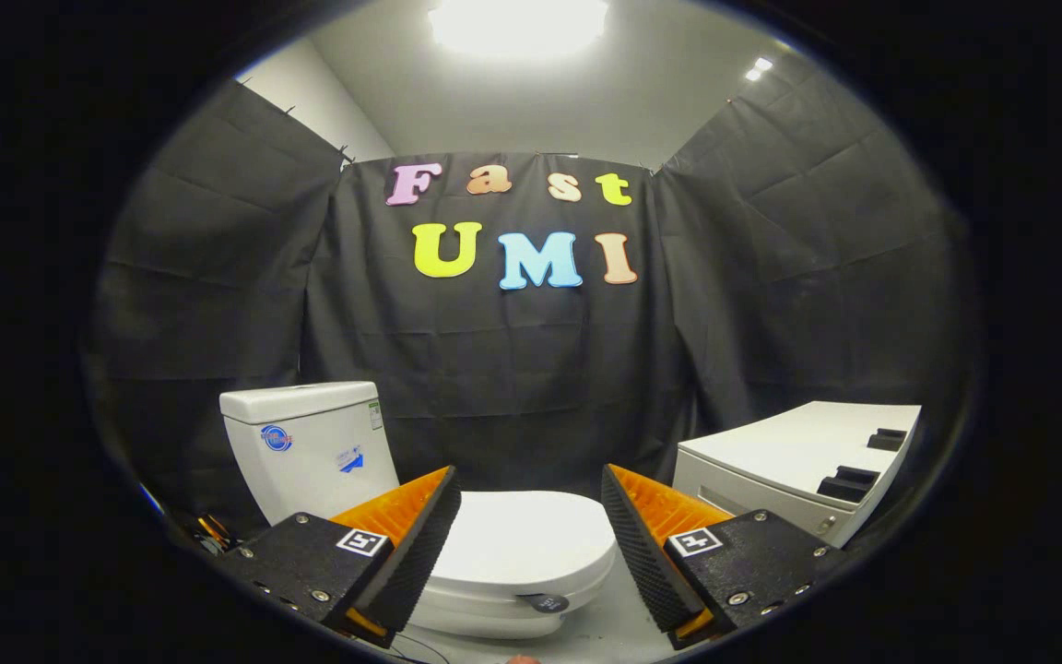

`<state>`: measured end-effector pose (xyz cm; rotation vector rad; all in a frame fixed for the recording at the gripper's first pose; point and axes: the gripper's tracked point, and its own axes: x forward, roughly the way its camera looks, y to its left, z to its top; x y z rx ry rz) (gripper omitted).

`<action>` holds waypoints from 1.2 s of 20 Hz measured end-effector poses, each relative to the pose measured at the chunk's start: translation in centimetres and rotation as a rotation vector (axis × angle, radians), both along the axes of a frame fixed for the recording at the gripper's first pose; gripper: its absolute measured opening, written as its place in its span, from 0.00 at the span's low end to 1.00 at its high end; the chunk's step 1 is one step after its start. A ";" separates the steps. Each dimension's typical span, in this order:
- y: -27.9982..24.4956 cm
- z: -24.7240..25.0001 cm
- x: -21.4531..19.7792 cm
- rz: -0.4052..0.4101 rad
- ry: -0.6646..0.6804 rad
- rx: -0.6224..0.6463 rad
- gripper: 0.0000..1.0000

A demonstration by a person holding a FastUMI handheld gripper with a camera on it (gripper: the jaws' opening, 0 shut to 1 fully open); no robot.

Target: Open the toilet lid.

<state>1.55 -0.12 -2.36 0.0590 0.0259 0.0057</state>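
A white toilet stands just ahead of me. Its lid (522,544) lies flat and closed on the bowl, seen between and slightly beyond my fingers. The white tank (310,447) rises behind the left finger, with stickers on its front. A small dark tag (545,603) sits at the lid's front rim. My gripper (531,530) is open, its fingers spread wide above the lid's near part, with nothing between them and no contact that I can see.
A white cabinet-like unit (798,461) with two dark recesses on top stands to the right of the toilet, beyond the right finger. Black cloth walls enclose the booth on three sides. Some cables (213,533) lie on the floor left of the tank.
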 end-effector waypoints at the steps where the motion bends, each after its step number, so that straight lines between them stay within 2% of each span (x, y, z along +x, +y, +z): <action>1: 0.0 -0.1 0.3 0.001 -0.001 0.010 0.95; 10: 1.1 -4.3 3.3 0.007 0.076 0.146 0.93; 16: 0.4 -7.8 4.9 -0.053 0.116 0.317 0.95; 24: 0.0 -15.0 6.0 -0.071 0.245 0.551 0.96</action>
